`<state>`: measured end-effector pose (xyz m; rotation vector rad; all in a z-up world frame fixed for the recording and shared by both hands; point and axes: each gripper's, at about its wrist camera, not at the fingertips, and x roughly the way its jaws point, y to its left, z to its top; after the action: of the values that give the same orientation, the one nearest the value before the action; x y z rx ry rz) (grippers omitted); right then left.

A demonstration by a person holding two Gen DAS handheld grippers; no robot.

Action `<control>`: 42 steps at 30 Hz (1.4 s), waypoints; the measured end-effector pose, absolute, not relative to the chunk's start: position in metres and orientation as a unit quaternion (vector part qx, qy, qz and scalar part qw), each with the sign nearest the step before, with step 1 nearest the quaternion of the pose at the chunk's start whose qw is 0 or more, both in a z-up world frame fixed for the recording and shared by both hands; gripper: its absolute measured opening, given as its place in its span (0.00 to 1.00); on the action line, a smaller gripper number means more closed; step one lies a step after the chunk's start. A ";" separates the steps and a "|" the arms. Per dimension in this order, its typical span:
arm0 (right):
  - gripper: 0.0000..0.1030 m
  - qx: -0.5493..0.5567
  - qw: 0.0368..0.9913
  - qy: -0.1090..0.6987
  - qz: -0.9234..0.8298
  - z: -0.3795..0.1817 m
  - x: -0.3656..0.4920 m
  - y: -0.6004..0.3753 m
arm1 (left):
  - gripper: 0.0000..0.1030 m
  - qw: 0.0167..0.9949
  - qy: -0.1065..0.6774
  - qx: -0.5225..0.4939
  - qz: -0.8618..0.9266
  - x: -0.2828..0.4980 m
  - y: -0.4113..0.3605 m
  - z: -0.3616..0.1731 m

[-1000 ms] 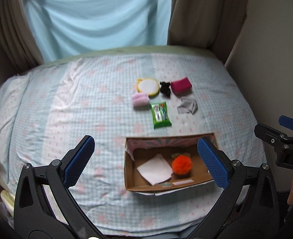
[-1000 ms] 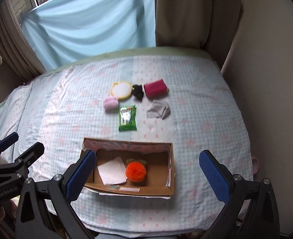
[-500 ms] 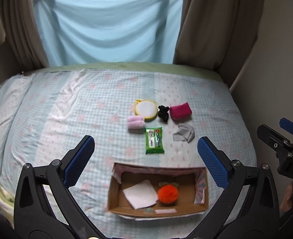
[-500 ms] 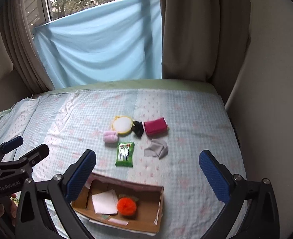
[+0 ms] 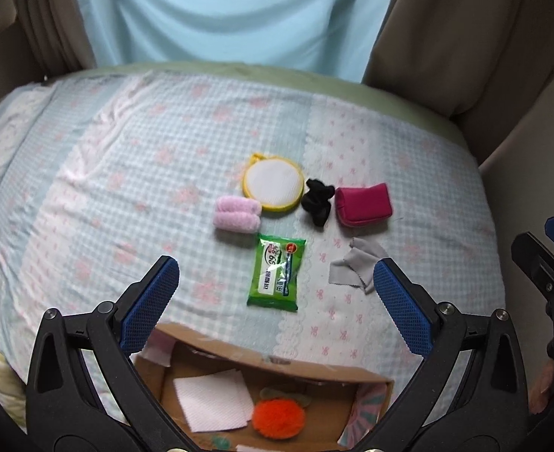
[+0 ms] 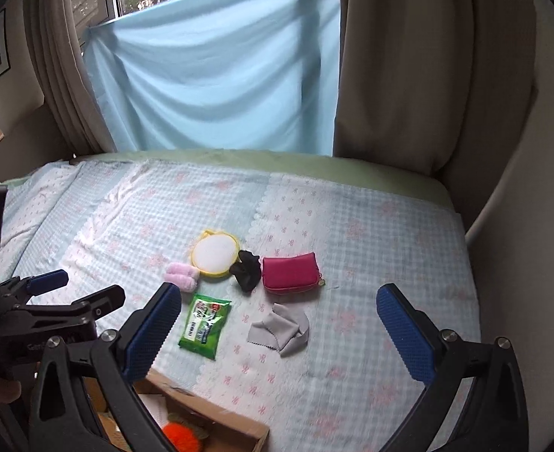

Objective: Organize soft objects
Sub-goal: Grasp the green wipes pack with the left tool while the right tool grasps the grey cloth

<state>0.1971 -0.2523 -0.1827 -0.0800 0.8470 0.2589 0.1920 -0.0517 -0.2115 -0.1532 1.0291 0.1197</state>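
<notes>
Left wrist view shows the cardboard box [image 5: 277, 373] right below the left tongs [image 5: 273, 297], with a pink-white folded cloth [image 5: 211, 405] and an orange pompom [image 5: 279, 418] already lying inside it, side by side. So by my reckoning two soft things are sorted and six are left out on the bed [image 5: 89, 196].

Just ahead of the left tongs, between the blue pads, lies the green wipes pack [image 5: 277, 273]. Beyond it sits the pink fuzzy roll [image 5: 236, 218], touching the yellow-rimmed round pad [image 5: 273, 184]. To the right of that pad is the black scrunchie [image 5: 317, 201], and just beside it the magenta pouch [image 5: 363, 203]. The grey cloth [image 5: 356, 269] lies crumpled near the right-hand pad, partly hidden behind it.

Right wrist view has the right tongs [image 6: 279, 335] hanging above the bed with the grey cloth nearly centred between the pads and the wipes pack by the left-hand pad; the box corner shows at the bottom edge.

Both tongs stand spread wide and carry nothing. Neither touches any item yet. I judge the wipes pack or the grey cloth the likeliest next pick, being nearest, but that is a guess. Behind the bed hang a light blue sheet [image 6: 216, 75] and beige curtains [image 6: 427, 67].
</notes>
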 end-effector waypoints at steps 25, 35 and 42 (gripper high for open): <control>1.00 -0.100 0.830 0.498 0.230 -0.448 0.284 -0.249 | 0.94 0.711 0.694 -0.063 0.097 0.306 -0.069 -0.480; 0.77 -0.159 0.842 0.462 0.230 -0.465 0.280 -0.232 | 0.65 0.712 0.693 -0.073 0.091 0.313 -0.073 -0.496; 0.32 -0.153 0.840 0.460 0.242 -0.457 0.275 -0.225 | 0.45 0.731 0.672 -0.089 0.080 0.307 -0.073 -0.481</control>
<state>0.2749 -0.2255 -0.4574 -0.3238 0.9727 0.5106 0.3071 -0.0728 -0.4815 -0.1955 1.4800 0.1764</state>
